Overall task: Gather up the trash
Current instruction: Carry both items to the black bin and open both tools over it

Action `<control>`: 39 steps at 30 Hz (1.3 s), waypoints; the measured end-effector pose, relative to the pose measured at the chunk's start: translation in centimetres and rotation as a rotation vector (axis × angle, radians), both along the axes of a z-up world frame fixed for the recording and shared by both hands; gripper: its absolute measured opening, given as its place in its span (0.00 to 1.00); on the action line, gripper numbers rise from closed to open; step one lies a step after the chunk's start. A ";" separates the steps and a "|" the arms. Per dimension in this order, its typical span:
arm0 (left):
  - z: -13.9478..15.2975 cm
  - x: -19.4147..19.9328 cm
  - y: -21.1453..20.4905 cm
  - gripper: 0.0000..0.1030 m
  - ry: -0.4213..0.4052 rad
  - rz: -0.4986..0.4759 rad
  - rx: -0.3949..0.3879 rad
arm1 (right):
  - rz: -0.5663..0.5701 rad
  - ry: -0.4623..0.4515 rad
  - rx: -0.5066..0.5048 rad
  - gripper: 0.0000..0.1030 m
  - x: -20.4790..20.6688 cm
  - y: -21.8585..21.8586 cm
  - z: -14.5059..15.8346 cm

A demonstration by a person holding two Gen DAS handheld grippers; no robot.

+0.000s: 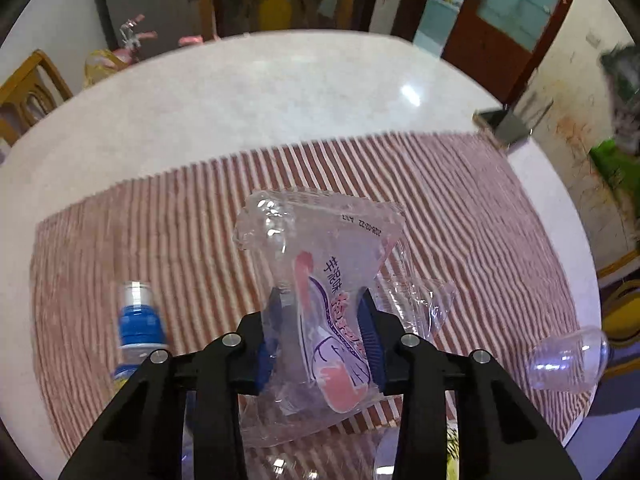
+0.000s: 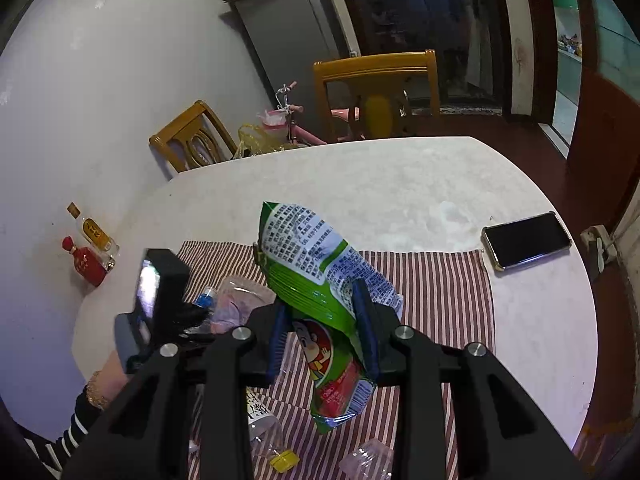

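My left gripper (image 1: 322,320) is shut on a clear plastic wrapper (image 1: 320,280) with pink and purple print, held above the striped mat (image 1: 460,208). My right gripper (image 2: 322,320) is shut on a green snack bag (image 2: 316,264), held above the same mat (image 2: 440,280). The left gripper's body (image 2: 154,304) shows at the left of the right wrist view. On the mat lie a blue-capped bottle (image 1: 138,320), a clear plastic cup (image 1: 568,358), a clear bottle with a yellow cap (image 2: 272,440) and another clear cup (image 2: 368,460).
The mat lies on a white round table (image 2: 400,184). A phone (image 2: 526,240) rests at the table's right side. Two small bottles (image 2: 90,252) stand at the left edge by the wall. Wooden chairs (image 2: 376,92) stand behind the table.
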State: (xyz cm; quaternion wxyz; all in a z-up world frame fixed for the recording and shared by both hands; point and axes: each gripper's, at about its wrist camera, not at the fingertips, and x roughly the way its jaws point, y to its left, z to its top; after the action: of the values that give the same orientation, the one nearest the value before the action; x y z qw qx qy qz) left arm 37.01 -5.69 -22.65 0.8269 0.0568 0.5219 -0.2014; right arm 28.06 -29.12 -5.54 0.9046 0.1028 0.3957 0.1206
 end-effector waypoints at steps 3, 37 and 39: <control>2.4 -1.1 1.0 0.35 -0.052 0.015 -0.023 | 0.003 -0.005 0.009 0.31 -0.4 0.1 0.1; 5.6 -38.0 -36.8 0.35 -0.045 -0.963 -0.189 | -1.142 0.433 0.261 0.70 -45.3 -31.6 -23.2; 4.9 -39.2 -38.9 0.35 -0.032 -0.994 -0.167 | -1.195 0.385 0.264 0.74 -47.4 -32.2 -22.6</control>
State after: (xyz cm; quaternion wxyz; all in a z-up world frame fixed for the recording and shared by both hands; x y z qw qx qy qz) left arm -2.16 -44.55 -17.79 0.6407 0.2350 0.4013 -0.6109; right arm -19.38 -61.30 -28.13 0.7083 0.4361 0.4071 -0.3774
